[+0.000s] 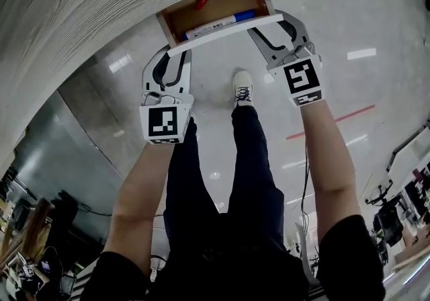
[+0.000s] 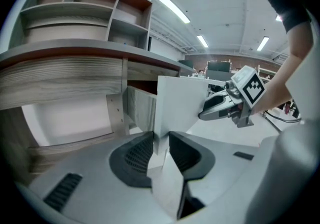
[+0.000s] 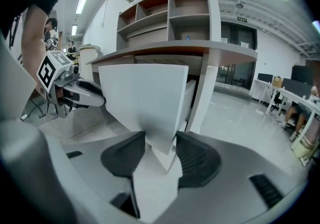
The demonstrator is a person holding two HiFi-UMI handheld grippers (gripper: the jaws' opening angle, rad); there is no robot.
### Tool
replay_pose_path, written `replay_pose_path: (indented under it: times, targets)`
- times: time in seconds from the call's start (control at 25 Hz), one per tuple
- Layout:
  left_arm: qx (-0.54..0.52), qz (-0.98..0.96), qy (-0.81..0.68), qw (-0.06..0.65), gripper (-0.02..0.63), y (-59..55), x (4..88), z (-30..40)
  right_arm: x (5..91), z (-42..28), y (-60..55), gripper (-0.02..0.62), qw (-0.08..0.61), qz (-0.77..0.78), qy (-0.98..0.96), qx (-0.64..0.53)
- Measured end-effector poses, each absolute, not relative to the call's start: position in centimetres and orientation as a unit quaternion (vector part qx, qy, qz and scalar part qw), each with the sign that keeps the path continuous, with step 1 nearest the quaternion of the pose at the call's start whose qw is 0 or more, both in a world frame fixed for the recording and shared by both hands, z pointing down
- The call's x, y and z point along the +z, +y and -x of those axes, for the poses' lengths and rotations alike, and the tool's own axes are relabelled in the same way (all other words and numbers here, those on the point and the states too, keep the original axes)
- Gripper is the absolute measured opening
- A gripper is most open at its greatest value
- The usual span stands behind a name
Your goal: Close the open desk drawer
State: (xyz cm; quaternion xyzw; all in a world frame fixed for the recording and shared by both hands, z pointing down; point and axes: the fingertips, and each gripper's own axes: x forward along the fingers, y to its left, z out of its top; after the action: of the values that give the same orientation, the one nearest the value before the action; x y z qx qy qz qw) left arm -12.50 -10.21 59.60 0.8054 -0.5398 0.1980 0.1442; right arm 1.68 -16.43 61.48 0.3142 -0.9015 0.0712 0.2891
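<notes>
From the head, looking steeply down: open drawer (image 1: 215, 7) pulled out from under the desk (image 1: 101, 11) front edge, wood inside, holding a blue-and-white marker (image 1: 218, 23) against the white front panel (image 1: 269, 19) and a red item (image 1: 203, 1) toward the back. Clamped on the panel's left end, the left gripper (image 1: 178, 54); on its right end, the right gripper (image 1: 272, 27); forearms (image 1: 144, 185) behind both, a white shoe (image 1: 242, 84) on glossy floor (image 1: 363, 17) below.

From the left gripper (image 2: 161, 138): jaws closed on the panel's edge, pads pressing both faces; right gripper (image 2: 225, 105) farther along the same panel; desk top and shelf unit (image 2: 85, 8) above.

From the right gripper (image 3: 161, 140): jaws pinching the panel's lower corner; left gripper (image 3: 82, 93) at the far end; shelf unit standing on the desk
</notes>
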Motion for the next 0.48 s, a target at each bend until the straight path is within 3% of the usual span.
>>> replay_pose_path:
  times: [0.48]
  targets:
    - [0.191, -0.791, -0.563, 0.146, 0.109, -14.7, 59.0, 15.1, 60.8, 0.7, -20.9, 0.210, 0.279, -0.347, -0.891, 0.091]
